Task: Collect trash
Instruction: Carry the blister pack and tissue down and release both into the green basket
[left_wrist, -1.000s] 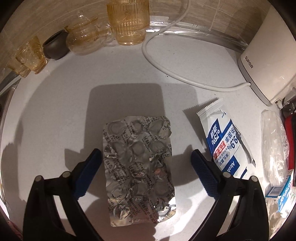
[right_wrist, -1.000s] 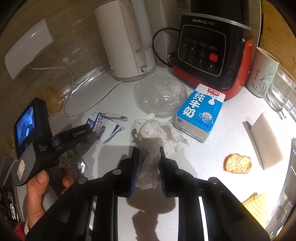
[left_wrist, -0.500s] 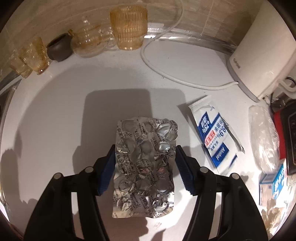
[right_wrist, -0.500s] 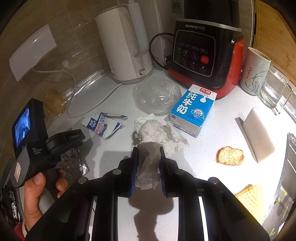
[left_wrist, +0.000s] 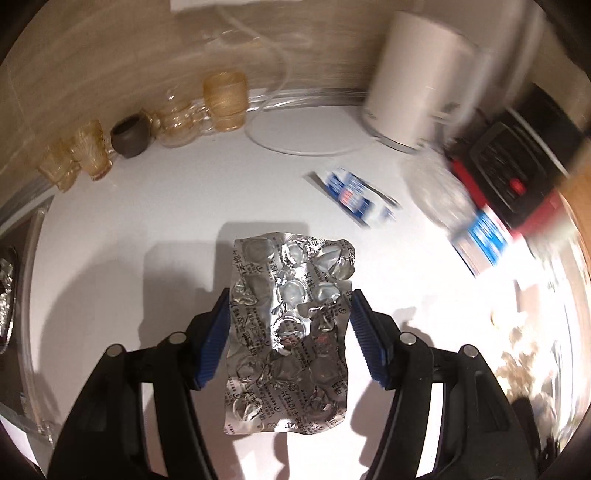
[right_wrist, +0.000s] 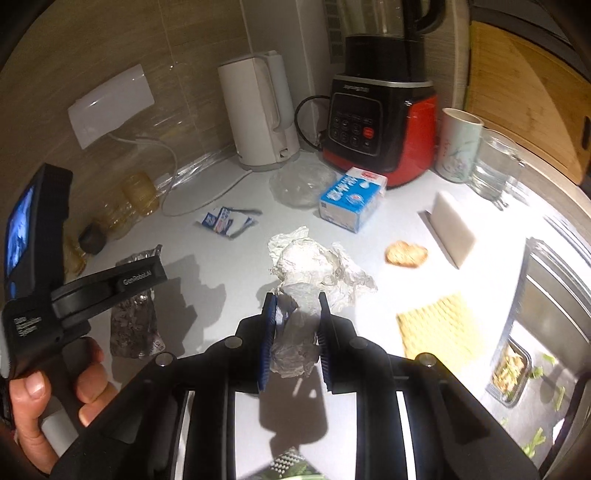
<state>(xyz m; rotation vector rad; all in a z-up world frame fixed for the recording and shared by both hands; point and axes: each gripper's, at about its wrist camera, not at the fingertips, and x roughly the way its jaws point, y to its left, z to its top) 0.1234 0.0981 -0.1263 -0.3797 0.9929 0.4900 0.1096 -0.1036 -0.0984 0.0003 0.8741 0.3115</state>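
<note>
A crumpled silver foil blister pack (left_wrist: 290, 325) hangs lifted above the white counter, its long edges pinched by my left gripper (left_wrist: 290, 299). The right wrist view shows the same blister pack (right_wrist: 135, 317) under the left gripper's body, held by a person's hand (right_wrist: 48, 402). My right gripper (right_wrist: 293, 299) is shut on a crumpled white tissue (right_wrist: 295, 332), raised off the counter; more crumpled paper (right_wrist: 314, 262) spreads beyond its tips. A torn blue-and-white wipe sachet (right_wrist: 226, 220) and a blue milk carton (right_wrist: 351, 199) lie farther back.
At the back stand a white kettle (right_wrist: 260, 110), a red-and-black blender (right_wrist: 380, 125), a cup (right_wrist: 458, 147) and a glass jar (right_wrist: 495, 166). Amber glasses (left_wrist: 225, 99) line the left wall. A clear plastic bag (right_wrist: 299, 181), white block (right_wrist: 452, 229), biscuit (right_wrist: 406, 254) and yellow cloth (right_wrist: 439, 325) lie on the counter.
My left gripper closed on the blister pack and lifted it off the counter. My right gripper rose and drew back with the tissue still in it; both views now show more of the counter.
</note>
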